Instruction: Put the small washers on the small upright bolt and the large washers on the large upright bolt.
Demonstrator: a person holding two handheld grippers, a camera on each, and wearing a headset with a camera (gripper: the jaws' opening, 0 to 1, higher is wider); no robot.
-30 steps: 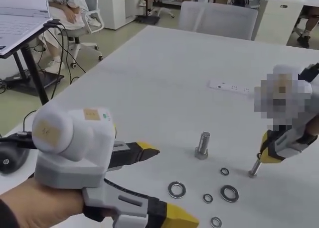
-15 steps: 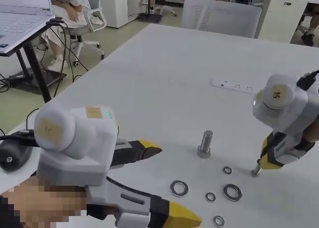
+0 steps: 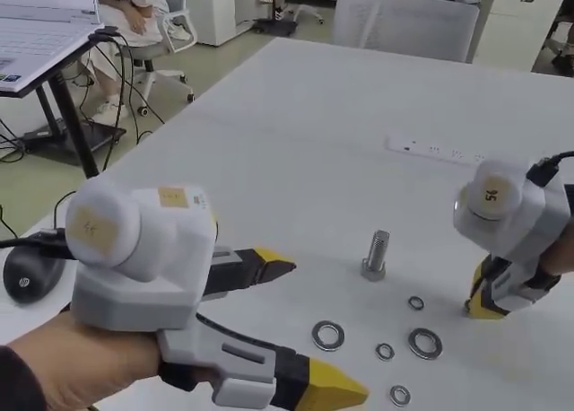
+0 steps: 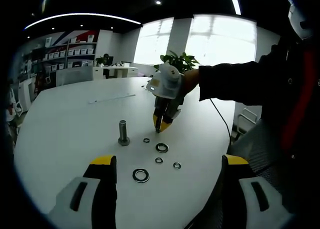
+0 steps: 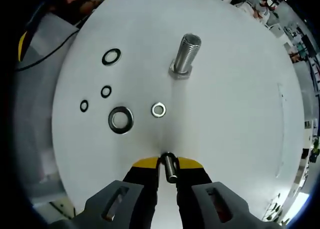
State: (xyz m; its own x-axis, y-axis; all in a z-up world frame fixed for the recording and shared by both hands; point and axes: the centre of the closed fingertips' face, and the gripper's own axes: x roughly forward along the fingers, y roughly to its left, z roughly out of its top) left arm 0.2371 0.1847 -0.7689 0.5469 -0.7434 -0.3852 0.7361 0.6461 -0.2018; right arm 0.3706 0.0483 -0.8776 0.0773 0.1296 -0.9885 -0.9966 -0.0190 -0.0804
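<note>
My right gripper (image 5: 169, 164) is shut on the small bolt (image 5: 170, 169), holding it upright with its tips low at the white table (image 3: 296, 133). In the head view that gripper (image 3: 484, 305) covers the bolt. The large bolt (image 3: 376, 254) (image 5: 185, 55) (image 4: 122, 133) stands upright on its head to the left. Two large washers (image 3: 328, 335) (image 3: 424, 343) and three small washers (image 3: 416, 302) (image 3: 385, 351) (image 3: 400, 395) lie flat in front of it. My left gripper (image 3: 325, 331) (image 4: 169, 161) is open and holds nothing, hovering near the front edge.
A white power strip (image 3: 435, 149) lies farther back on the table. A grey chair (image 3: 404, 25) stands at the far end. A laptop (image 3: 36, 34) on a side stand and a mouse (image 3: 27, 275) are at the left, beyond the table's edge.
My right gripper has come down with the small bolt, which went from tilted to upright and is now covered in the head view. The left gripper has stayed where it was.
</note>
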